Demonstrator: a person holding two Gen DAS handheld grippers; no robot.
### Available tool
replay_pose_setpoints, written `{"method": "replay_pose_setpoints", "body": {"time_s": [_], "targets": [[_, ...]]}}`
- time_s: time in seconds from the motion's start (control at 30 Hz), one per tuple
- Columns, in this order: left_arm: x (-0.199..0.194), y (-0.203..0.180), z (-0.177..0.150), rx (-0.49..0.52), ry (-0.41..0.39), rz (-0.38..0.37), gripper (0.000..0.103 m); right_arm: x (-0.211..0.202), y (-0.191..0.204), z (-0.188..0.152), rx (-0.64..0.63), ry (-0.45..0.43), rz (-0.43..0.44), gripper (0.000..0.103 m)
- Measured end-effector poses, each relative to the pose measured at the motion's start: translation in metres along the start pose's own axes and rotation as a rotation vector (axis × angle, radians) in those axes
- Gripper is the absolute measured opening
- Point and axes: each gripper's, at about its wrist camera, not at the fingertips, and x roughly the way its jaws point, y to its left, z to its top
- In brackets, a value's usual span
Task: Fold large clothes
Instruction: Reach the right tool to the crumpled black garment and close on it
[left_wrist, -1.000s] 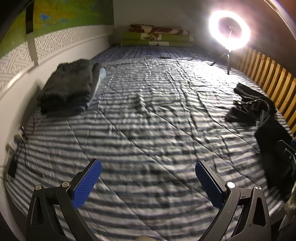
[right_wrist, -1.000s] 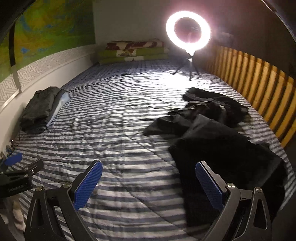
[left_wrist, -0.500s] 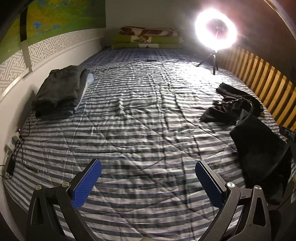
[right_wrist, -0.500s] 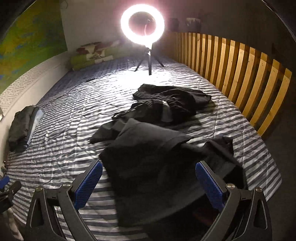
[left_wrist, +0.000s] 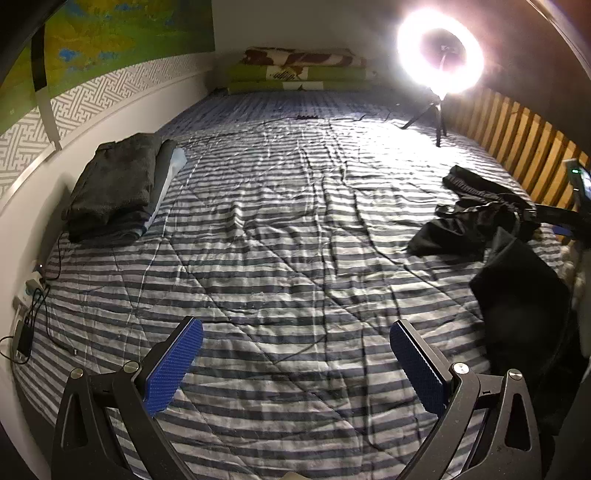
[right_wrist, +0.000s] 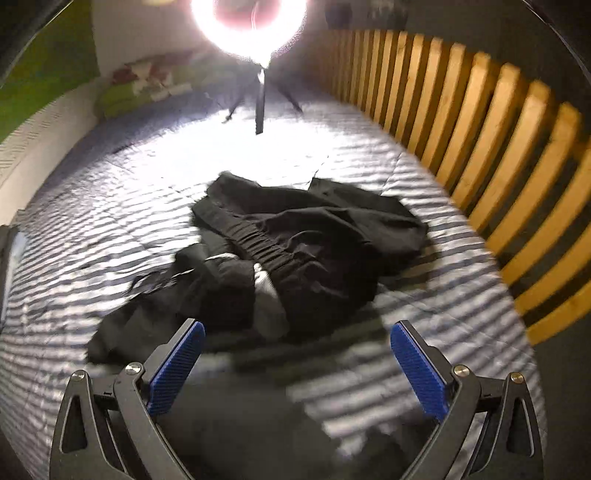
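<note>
A crumpled black garment with an elastic waistband (right_wrist: 306, 247) lies on the striped bedspread (right_wrist: 92, 236), just ahead of my right gripper (right_wrist: 295, 365), which is open with nothing between its blue pads. More dark cloth (right_wrist: 258, 424) spreads blurred beneath that gripper. In the left wrist view the same black pile (left_wrist: 476, 218) sits at the right, with a second dark piece (left_wrist: 517, 295) nearer. My left gripper (left_wrist: 295, 362) is open over bare striped bedspread (left_wrist: 280, 258), well left of the clothes. The right gripper's body shows at the far right edge (left_wrist: 561, 214).
A stack of folded dark clothes (left_wrist: 118, 184) rests by the left wall. A bright ring light on a tripod (left_wrist: 441, 55) stands at the far end near green pillows (left_wrist: 295, 74). A wooden slatted rail (right_wrist: 498, 147) bounds the right side. Cables and a charger (left_wrist: 26, 325) lie at left.
The right gripper has swung right and moved in close over the black garment pile; its view is blurred. The left gripper has shifted only slightly, still above the bare bedspread.
</note>
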Motion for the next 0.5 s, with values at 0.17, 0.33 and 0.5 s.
{"method": "replay_pose_setpoints", "body": {"time_s": [0.17, 0.33, 0.5], "targets": [[0.021, 0.010, 0.005, 0.001, 0.021, 0.019, 0.103, 0.057, 0.020, 0.019, -0.105, 0.064, -0.100, 0.099], [0.027, 0.029, 0.009, -0.031, 0.018, 0.022, 0.102, 0.064, 0.026, 0.024, -0.130, 0.119, -0.053, 0.039], [0.010, 0.045, 0.003, -0.046, -0.012, 0.025, 0.102, 0.022, 0.030, 0.027, -0.107, 0.044, 0.006, 0.021]]}}
